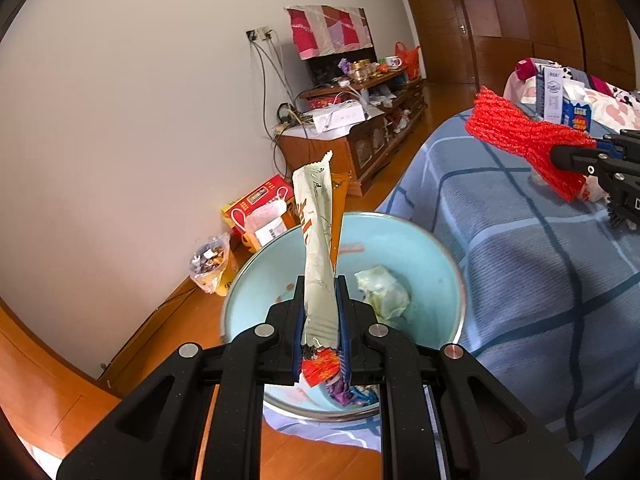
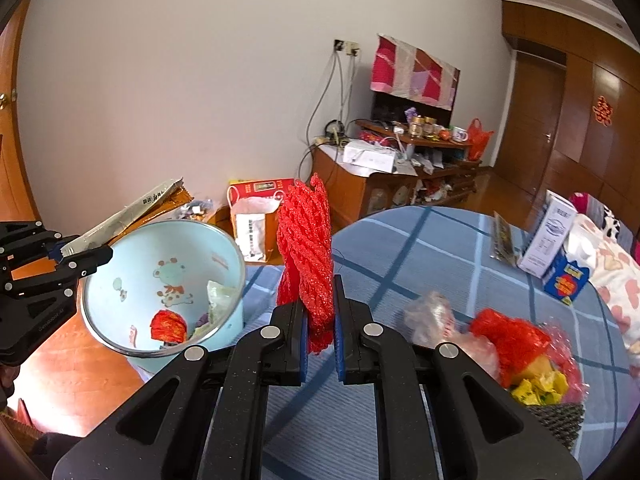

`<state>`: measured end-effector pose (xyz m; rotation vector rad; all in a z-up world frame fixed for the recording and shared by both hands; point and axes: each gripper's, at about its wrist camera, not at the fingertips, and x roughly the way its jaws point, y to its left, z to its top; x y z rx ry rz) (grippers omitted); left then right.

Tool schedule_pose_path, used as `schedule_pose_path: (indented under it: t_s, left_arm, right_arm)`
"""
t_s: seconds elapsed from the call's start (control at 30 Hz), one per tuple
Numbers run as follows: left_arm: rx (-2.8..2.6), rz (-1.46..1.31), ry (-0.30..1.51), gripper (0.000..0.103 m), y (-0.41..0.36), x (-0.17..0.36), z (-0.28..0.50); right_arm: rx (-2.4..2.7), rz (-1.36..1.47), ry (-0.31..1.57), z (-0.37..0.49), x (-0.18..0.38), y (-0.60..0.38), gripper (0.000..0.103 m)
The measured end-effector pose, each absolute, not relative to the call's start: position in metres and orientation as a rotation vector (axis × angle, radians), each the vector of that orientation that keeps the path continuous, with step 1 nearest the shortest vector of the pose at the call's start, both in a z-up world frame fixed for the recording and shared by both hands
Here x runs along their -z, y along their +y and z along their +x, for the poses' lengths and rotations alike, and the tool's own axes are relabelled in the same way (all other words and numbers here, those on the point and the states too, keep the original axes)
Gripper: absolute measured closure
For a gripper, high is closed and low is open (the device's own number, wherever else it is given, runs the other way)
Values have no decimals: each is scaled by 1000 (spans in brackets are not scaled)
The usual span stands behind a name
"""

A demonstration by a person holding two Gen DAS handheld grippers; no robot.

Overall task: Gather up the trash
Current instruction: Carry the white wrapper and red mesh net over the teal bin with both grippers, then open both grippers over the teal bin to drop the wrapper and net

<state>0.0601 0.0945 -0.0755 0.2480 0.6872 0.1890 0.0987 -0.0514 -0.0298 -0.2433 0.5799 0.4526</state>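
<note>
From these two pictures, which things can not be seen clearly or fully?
- Left wrist view: the bin bottom is partly hidden by the left gripper and its wrapper.
- Right wrist view: the basket is cut off by the fisheye edge.
- Both views: shelf items are too small to identify.

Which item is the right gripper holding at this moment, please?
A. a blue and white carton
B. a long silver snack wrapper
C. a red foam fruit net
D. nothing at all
C: the right gripper is shut on the red foam net, which stands up between its blue pads, while the silver wrapper sits in the left gripper over the light blue bin.
</note>
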Motion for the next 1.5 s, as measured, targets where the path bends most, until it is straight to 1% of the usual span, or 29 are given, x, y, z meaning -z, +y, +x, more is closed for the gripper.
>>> schedule_pose_path:
  t_s: [0.77,1.5]
  left_arm:
    - [-286,223,713,90,141,83,47]
    - [-294,214,717,89,141,84,47]
  right_arm:
    - [-561,-329,599,102,44,8,92]
    - [-597,-358,599,99,47,26,92]
